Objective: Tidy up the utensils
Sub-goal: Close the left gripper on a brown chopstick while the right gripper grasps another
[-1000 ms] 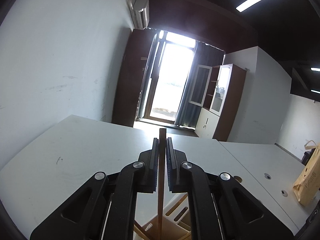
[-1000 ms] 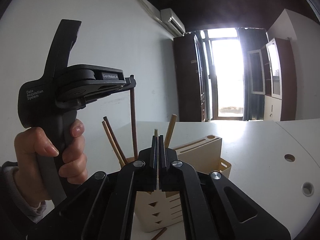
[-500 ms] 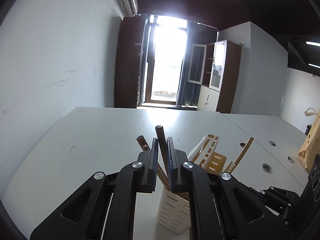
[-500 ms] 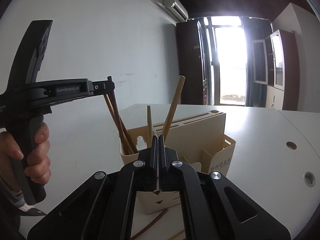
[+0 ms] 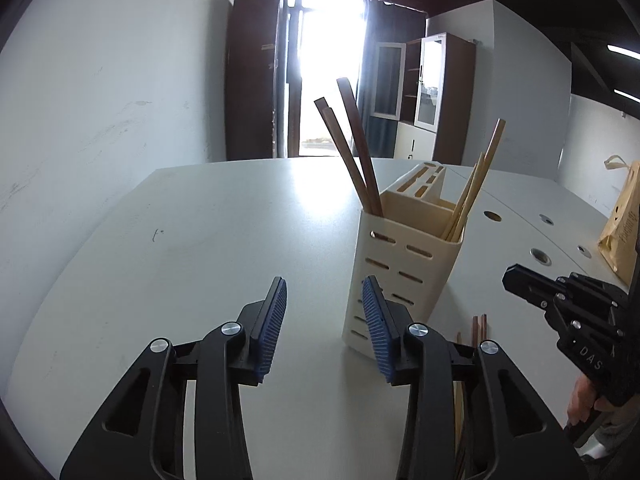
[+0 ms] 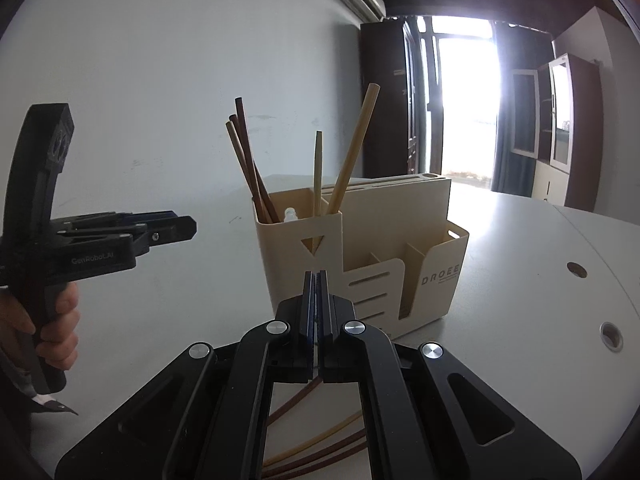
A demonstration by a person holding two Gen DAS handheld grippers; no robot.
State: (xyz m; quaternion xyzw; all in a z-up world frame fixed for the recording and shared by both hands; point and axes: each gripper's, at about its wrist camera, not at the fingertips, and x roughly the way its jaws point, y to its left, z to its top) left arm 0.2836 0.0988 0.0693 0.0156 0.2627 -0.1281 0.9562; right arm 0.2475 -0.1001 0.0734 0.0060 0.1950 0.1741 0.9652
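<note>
Chopsticks, dark brown wooden ones (image 5: pixel 362 152), lean in the near compartment of the cream slotted plastic holder (image 5: pixel 400 276), which stands mid-table with pale bamboo sticks (image 5: pixel 474 188) behind. Left gripper (image 5: pixel 324 320) hangs beside it, jaws spread wide, empty. White table (image 5: pixel 192 240) lies bare toward its left edge: room to retreat.

From the right wrist, the right gripper (image 6: pixel 317 308) sits pressed together, holding nothing visible. Loose chopsticks (image 6: pixel 320 440) lie under it near the front edge; it should open, descend flat and pinch one mid-length.
</note>
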